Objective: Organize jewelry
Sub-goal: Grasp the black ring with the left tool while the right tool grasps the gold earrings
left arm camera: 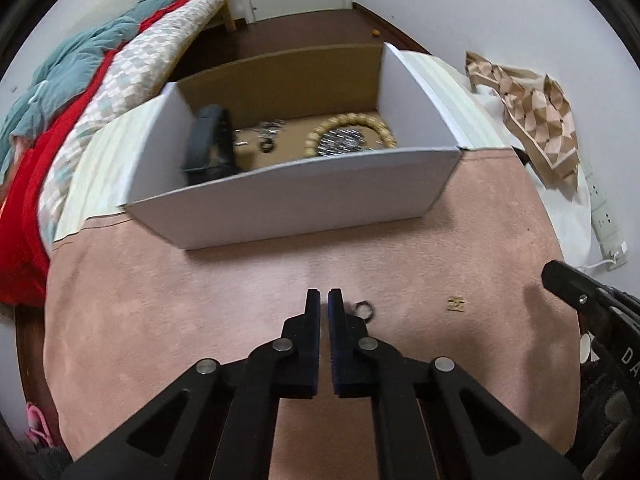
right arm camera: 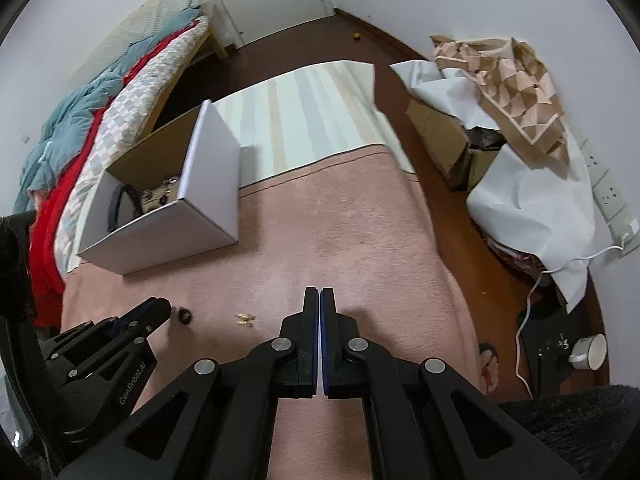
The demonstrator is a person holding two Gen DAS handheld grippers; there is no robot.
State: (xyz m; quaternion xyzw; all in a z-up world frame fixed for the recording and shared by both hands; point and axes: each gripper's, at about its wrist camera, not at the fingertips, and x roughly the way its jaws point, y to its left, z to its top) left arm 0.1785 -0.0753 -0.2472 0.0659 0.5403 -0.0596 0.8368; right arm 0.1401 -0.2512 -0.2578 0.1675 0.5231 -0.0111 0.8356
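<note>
Left hand-held gripper (left arm camera: 324,294) angled down over the pink blanket (left arm camera: 240,280), jaws drawn together to a sliver, nothing visibly pinched between them. Just beside its right fingertip, a small dark ring (left arm camera: 363,309) lying on the blanket (touching the pad or merely next to it: cannot tell). Further right, apart from the ring, a small gold earring piece (left arm camera: 456,304) on the same blanket.

Right hand-held gripper (right arm camera: 320,294) likewise closed to a hairline gap, empty, poised over bare pink blanket. To its left, the gold piece (right arm camera: 245,319) and then the dark ring (right arm camera: 185,314), the latter right at the tip of the left tool.

Beyond, a white cardboard box (left arm camera: 296,196) standing open on the blanket's far edge, partly over a striped sheet (right arm camera: 304,112). Inside: a black strap-like item (left arm camera: 210,140) leaning at the left, a ring of pale beads (left arm camera: 350,134) around something silvery, and small dark bits between (too blurred to name).
</note>
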